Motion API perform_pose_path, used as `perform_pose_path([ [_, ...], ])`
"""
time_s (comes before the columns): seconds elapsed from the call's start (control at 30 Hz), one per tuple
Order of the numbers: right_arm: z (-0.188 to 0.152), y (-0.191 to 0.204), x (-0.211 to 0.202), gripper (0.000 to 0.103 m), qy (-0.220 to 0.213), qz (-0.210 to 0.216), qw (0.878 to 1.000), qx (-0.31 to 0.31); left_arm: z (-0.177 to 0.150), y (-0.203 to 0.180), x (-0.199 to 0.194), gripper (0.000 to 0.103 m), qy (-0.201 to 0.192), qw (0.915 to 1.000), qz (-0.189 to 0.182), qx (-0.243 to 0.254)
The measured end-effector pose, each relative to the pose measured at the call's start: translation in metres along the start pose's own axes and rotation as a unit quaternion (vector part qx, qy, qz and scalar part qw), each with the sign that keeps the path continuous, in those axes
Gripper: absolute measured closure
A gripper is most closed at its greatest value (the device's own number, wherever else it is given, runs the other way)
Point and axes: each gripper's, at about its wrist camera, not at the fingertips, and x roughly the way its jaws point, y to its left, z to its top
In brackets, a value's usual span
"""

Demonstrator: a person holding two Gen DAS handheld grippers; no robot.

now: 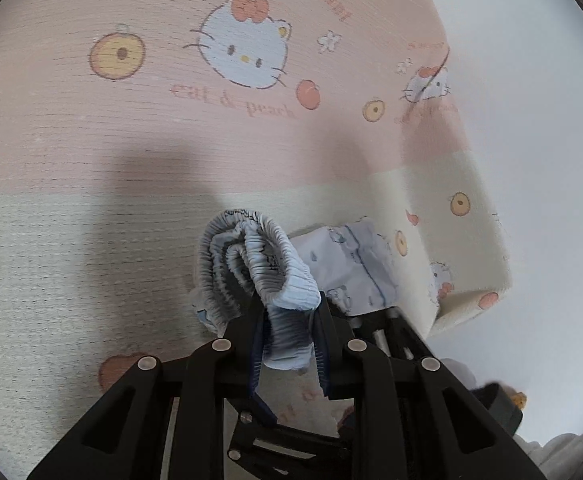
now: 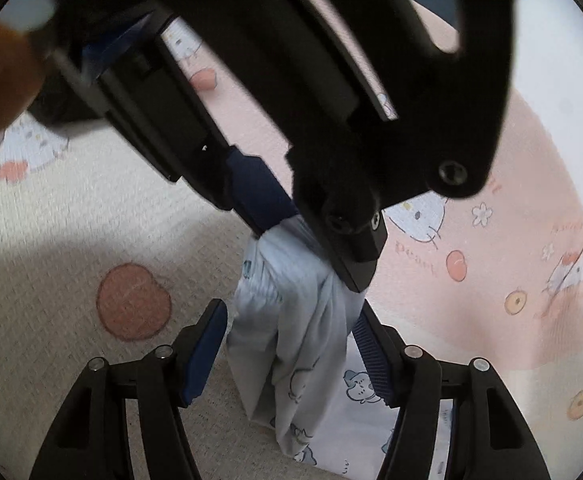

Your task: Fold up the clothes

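Pink-and-cream bedding (image 1: 131,152) printed with cartoon cats, peaches and flowers fills the background of both views, with a pale wall beyond the mattress edge at the right of the left wrist view.

Left gripper (image 1: 287,336): its 2 fingers are clamped on the ruched elastic waistband of a small light-blue garment (image 1: 259,256), which bunches into a thick roll above the fingertips. More of the same printed cloth lies just beyond, down toward the bed. Seen from the right wrist camera, this gripper (image 2: 311,240) comes in from above and pinches the top of the garment (image 2: 291,320), which hangs from it in soft vertical folds.

Right gripper (image 2: 287,356): its fingers stand well apart on either side of the hanging cloth. The right-hand finger lies against or just beside the fabric; the left-hand one is clear of it. It grips nothing.

My judgement of the garment: thin, very light, limp cotton-like cloth that droops and wrinkles at once. The gathered waistband is the thickest, grippiest part and suits a pinch; the plain cloth below is thinner and likelier to slip. A second hold at the waistband's far end or a lower hem corner would spread it flat.
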Motion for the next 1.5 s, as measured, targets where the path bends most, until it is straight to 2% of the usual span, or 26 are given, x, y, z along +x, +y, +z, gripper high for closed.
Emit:
perform_pose_path([
  [0.07,0.001,-0.009,-0.001,0.075,0.002,0.003,1.000,0.022,0.004,-0.003,-0.002,0.084,-0.002,1.0000,0.007,0.000],
  [0.13,0.002,-0.020,-0.003,0.085,0.002,0.015,0.999,0.051,0.010,-0.003,-0.007,0.083,-0.003,0.9999,0.001,-0.014],
  [0.17,0.003,-0.026,-0.005,0.086,-0.001,0.019,0.998,0.065,0.012,-0.002,-0.012,0.080,-0.007,0.9996,-0.009,-0.024],
  [0.23,0.005,-0.038,-0.010,0.086,-0.007,0.020,0.996,0.091,0.016,-0.002,-0.022,0.058,-0.026,0.9986,-0.025,-0.039],
  [0.27,0.005,-0.043,-0.013,0.086,-0.009,0.019,0.995,0.102,0.018,-0.003,-0.028,0.038,-0.039,0.9980,-0.027,-0.041],
  [0.3,0.005,-0.048,-0.014,0.087,-0.010,0.017,0.994,0.110,0.018,-0.005,-0.035,0.034,-0.057,0.9974,-0.023,-0.037],
  [0.4,0.003,-0.064,-0.019,0.087,-0.011,0.019,0.990,0.139,0.018,-0.010,-0.051,0.034,-0.090,0.9951,-0.021,-0.034],
  [0.53,0.001,-0.084,-0.031,0.087,-0.018,0.029,0.981,0.192,0.012,-0.017,-0.059,0.034,-0.115,0.9929,0.021,-0.025],
  [0.7,-0.016,-0.112,-0.048,0.087,-0.032,0.059,0.961,0.268,-0.003,-0.016,-0.045,0.034,-0.108,0.9919,0.058,-0.032],
  [0.73,-0.021,-0.115,-0.053,0.087,-0.031,0.067,0.955,0.288,-0.006,-0.015,-0.041,0.034,-0.106,0.9915,0.067,-0.034],
  [0.93,-0.049,-0.167,-0.041,0.087,-0.021,0.131,0.897,0.423,-0.029,-0.032,-0.012,0.034,-0.096,0.9852,0.141,0.011],
  [1.07,-0.061,-0.185,-0.041,0.087,-0.011,0.143,0.879,0.455,-0.035,-0.052,0.014,0.034,-0.079,0.9821,0.165,0.044],
  [1.17,-0.067,-0.200,-0.034,0.087,-0.009,0.156,0.860,0.486,-0.038,-0.068,0.029,0.034,-0.078,0.9811,0.165,0.063],
  [1.3,-0.076,-0.211,-0.028,0.087,-0.001,0.162,0.849,0.503,-0.044,-0.090,0.050,0.034,-0.077,0.9792,0.164,0.091],
  [1.43,-0.081,-0.219,-0.022,0.087,-0.001,0.192,0.830,0.524,-0.050,-0.108,0.070,0.033,-0.066,0.9758,0.162,0.131],
  [1.5,-0.083,-0.221,-0.022,0.086,0.003,0.194,0.829,0.524,-0.051,-0.114,0.077,0.034,-0.063,0.9712,0.174,0.150],
])
